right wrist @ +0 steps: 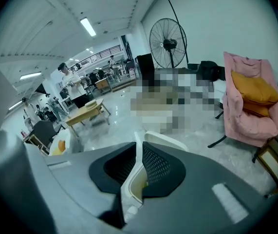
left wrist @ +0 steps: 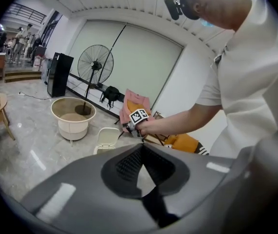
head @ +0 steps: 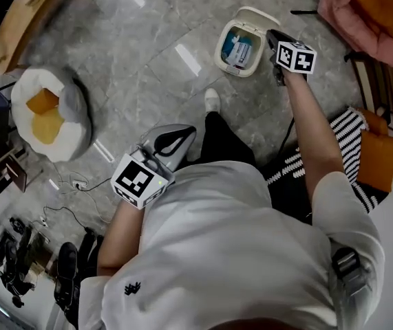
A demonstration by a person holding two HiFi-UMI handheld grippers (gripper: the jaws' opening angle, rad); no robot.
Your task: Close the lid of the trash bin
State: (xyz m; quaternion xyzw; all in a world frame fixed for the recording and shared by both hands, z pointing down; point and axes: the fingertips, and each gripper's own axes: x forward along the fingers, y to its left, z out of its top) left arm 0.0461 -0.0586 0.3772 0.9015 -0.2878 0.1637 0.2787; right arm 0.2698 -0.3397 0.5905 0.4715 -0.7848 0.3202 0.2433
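A small cream trash bin [head: 237, 50] stands open on the grey floor, with paper scraps inside. Its lid [head: 260, 18] is tipped up at the far side. My right gripper [head: 273, 37] reaches out to that lid. In the right gripper view the jaws [right wrist: 139, 152] are shut on the thin cream lid [right wrist: 133, 182], which stands edge-on between them. My left gripper [head: 186, 137] is held back near the person's body, far from the bin, shut with nothing in it. The left gripper view shows its closed tips [left wrist: 141, 147], the bin [left wrist: 107, 139] and the right gripper [left wrist: 130, 126] beyond.
A pink chair with an orange cushion [head: 361, 9] stands right of the bin. A cream beanbag [head: 48, 112] and a wooden table [head: 24, 16] are at the left, with cables [head: 72, 184] on the floor. Further off stand a round cream tub [left wrist: 73, 116] and a fan [left wrist: 95, 65].
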